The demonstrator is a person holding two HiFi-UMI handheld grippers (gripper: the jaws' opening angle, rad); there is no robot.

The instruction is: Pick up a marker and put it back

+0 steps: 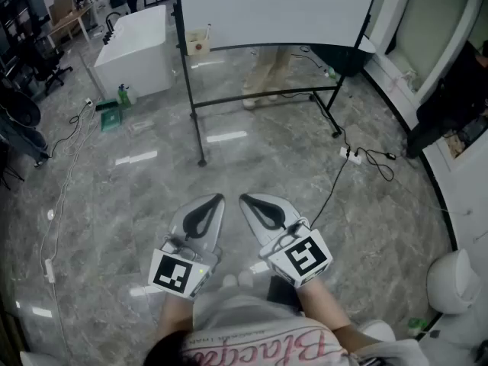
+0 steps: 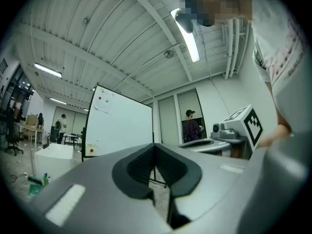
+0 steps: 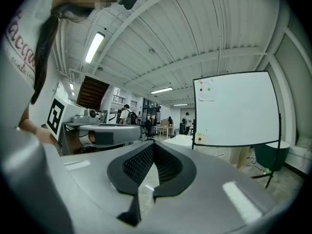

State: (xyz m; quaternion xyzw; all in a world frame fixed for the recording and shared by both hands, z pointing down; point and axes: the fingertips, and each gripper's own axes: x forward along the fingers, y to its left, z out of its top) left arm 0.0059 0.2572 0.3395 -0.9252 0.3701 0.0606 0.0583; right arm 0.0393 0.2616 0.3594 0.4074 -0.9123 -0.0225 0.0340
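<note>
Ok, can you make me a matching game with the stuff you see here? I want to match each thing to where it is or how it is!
Things:
1. whiteboard
2. green bottle
3. left tool
4. power strip

Where or how:
A. shut, with nothing in it
B. on the floor beside the white table
C. up on a black stand
D. on the floor at the right, with a black cable

Right pairs: 1-C, 2-B, 3-A, 4-D
</note>
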